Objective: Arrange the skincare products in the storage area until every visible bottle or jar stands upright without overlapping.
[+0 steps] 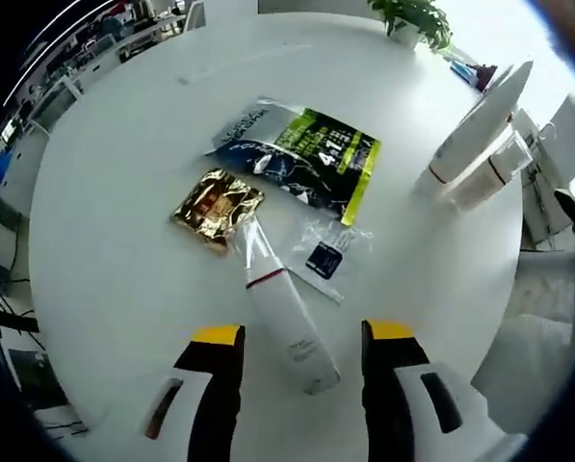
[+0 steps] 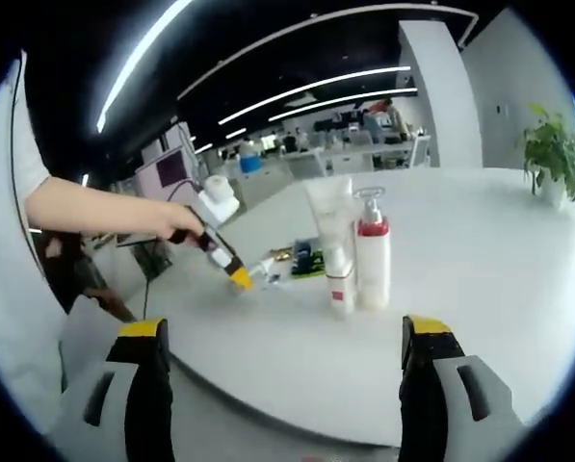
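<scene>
Two upright containers and one fallen tube make up the skincare items on the round white table (image 1: 114, 241). In the right gripper view, the tall white tube (image 2: 331, 245) standing cap-down and the white pump bottle (image 2: 372, 252) with a red collar stand touching or nearly so, well in from the near table edge; in the left gripper view they lean toward the right-hand edge.

The fallen white tube (image 1: 282, 322) with a red band lies flat, its long axis running from the gold foil sachet (image 1: 216, 207) toward the left hand-held gripper (image 1: 304, 337). Its broad end sits between the yellow-tipped jaws, which are spread wide and hold nothing. The left hand-held gripper is plainly the nearer one. The right hand-held gripper (image 2: 285, 332) is also wide and empty, set back off the near table edge.

Legible writing: large "4" and "1" on the green-and-dark pouch (image 1: 301, 154). A small clear sachet (image 1: 324, 258) with a dark square lies beside the tube; its print is unreadable.
</scene>
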Demonstrator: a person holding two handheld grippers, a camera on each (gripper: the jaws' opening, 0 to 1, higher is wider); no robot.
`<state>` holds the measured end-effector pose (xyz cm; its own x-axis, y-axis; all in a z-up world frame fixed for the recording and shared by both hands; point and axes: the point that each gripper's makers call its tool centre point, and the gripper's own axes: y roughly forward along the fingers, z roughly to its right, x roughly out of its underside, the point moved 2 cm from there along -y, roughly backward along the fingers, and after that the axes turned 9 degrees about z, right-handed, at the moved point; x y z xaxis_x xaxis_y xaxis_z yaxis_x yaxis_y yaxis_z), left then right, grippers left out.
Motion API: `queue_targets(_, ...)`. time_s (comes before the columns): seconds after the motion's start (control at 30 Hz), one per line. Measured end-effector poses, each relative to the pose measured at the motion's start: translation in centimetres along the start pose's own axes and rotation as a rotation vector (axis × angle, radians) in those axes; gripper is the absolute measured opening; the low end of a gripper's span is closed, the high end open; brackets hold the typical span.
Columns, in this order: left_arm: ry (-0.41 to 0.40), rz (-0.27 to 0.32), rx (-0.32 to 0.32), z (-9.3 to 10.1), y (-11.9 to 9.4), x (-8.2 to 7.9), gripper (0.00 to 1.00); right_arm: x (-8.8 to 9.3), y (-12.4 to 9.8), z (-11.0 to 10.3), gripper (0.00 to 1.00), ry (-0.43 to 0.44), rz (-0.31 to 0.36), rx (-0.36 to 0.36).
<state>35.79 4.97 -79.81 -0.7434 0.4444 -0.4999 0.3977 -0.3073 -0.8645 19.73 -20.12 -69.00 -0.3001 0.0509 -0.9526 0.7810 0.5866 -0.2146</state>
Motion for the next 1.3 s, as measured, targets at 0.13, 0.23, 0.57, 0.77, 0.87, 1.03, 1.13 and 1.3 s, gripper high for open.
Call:
queue_targets(0.13,0.007,-0.032,-0.022,0.0,0.4,0.0,0.47,0.0,0.0,0.0,1.0,0.006,0.004,0.0)
queue_targets(0.23,0.028,-0.089,-0.053,-0.4,0.5,0.3,0.43,0.0,0.0,0.1,1.0,0.007,0.003,0.003)
queue_targets(0.57,0.052,-0.134,-0.069,-0.6,1.1,0.4,0.32,0.0,0.0,0.1,1.0,0.014,0.01,0.001)
queue_targets(0.77,0.072,-0.125,-0.089,-1.3,1.2,0.2,0.27,0.0,-0.1,0.1,1.0,0.016,0.011,-0.001)
queue_targets(0.87,0.054,-0.116,-0.09,-1.3,0.9,0.2,0.25,0.0,-0.1,0.1,1.0,0.015,0.01,-0.002)
queue_targets(1.03,0.05,-0.085,-0.072,-1.3,0.7,-0.5,0.24,-0.1,-0.1,0.0,1.0,0.015,0.009,-0.008)
queue_targets(1.13,0.025,-0.069,-0.06,-1.0,0.2,-0.5,0.24,0.0,0.0,0.0,1.0,0.017,0.008,-0.009)
queue_targets(1.3,-0.012,-0.02,-0.034,-0.4,-1.1,-0.6,0.24,0.1,0.0,-0.1,1.0,0.013,0.002,-0.012)
